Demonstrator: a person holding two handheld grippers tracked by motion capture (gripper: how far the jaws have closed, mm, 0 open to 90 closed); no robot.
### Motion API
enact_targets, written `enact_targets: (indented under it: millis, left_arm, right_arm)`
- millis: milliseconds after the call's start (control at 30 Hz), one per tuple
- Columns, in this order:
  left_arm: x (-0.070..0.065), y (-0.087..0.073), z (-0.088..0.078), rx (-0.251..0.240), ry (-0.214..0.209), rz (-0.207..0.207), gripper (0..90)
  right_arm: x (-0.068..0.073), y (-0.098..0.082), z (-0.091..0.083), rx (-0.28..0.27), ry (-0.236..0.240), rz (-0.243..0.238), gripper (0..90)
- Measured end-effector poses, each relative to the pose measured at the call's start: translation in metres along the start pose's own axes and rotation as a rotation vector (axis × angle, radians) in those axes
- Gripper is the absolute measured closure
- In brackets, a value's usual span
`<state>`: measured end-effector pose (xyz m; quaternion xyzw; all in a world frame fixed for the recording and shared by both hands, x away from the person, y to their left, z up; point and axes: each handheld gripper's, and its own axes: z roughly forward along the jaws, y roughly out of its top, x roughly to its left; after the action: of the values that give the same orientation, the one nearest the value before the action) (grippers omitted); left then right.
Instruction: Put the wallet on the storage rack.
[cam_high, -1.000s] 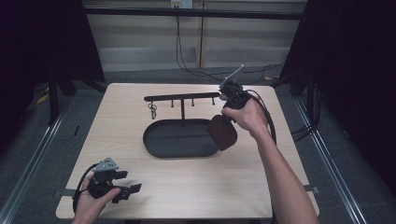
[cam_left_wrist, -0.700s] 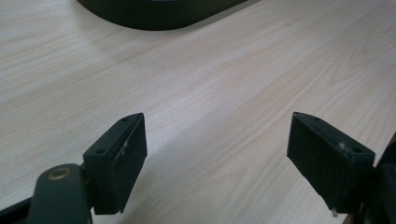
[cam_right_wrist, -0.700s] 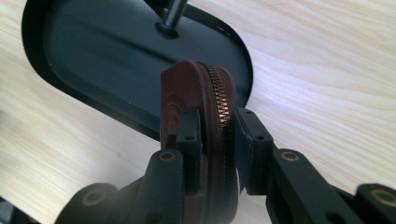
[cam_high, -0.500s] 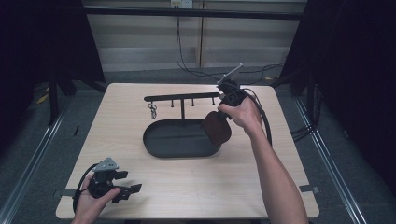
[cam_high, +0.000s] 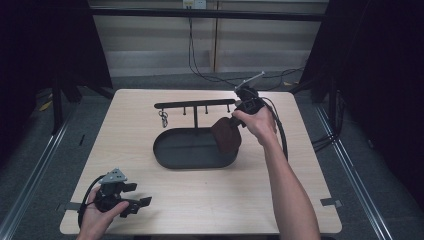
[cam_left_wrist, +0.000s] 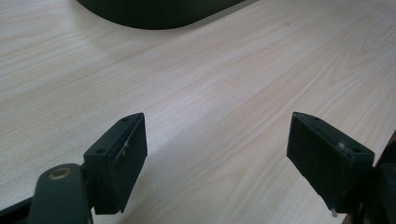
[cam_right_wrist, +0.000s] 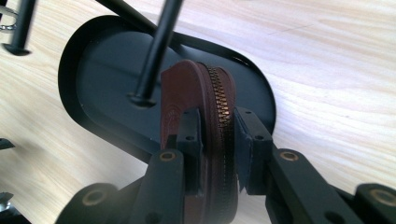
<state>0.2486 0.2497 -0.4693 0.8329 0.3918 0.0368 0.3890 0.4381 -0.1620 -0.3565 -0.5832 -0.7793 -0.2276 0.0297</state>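
Note:
My right gripper (cam_high: 235, 120) is shut on a brown leather zip pouch (cam_high: 226, 136), held on edge above the right end of the black oval tray (cam_high: 175, 155). In the right gripper view the pouch (cam_right_wrist: 205, 107) sits between both jaws with its brass zipper facing up, the tray (cam_right_wrist: 93, 70) below it. A black rack with hanging pegs (cam_high: 195, 105) stands behind the tray, and a small key ring (cam_high: 163, 118) hangs near its left end. My left gripper (cam_high: 137, 205) rests open near the table's front left corner, nothing between its jaws (cam_left_wrist: 217, 154).
The light wooden table (cam_high: 300, 175) has bare surface in front of the tray and on the right. Cables (cam_high: 280, 130) trail from the right gripper over the table's back right edge. Dark floor and metal rails surround the table.
The right gripper has carried the pouch a little up and to the left, further over the tray's right end. The left gripper has stayed where it was.

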Motion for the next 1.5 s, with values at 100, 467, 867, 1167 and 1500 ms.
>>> enact_targets:
  millis: [100, 467, 867, 1167, 1500]
  left_arm:
    - [0.001, 0.0, -0.001, -0.005, -0.004, -0.005, 20.3]
    - [0.0, 0.0, -0.001, -0.003, 0.001, -0.005, 20.3]
    - [0.0, 0.0, -0.003, -0.017, 0.01, 0.003, 20.3]
    - [-0.001, 0.0, -0.003, -0.017, 0.008, 0.006, 20.3]
    - [0.0, 0.0, -0.002, -0.005, 0.008, 0.003, 20.2]
  right_arm:
    - [-0.003, -0.001, 0.006, -0.007, 0.022, 0.02, 73.5]
    - [-0.009, -0.011, 0.028, -0.105, 0.102, 0.092, 73.6]
    - [-0.02, -0.02, 0.05, -0.126, 0.133, 0.134, 73.6]
    - [-0.026, -0.024, 0.061, -0.133, 0.145, 0.147, 73.6]
    - [-0.033, -0.032, 0.069, -0.146, 0.175, 0.158, 73.5]
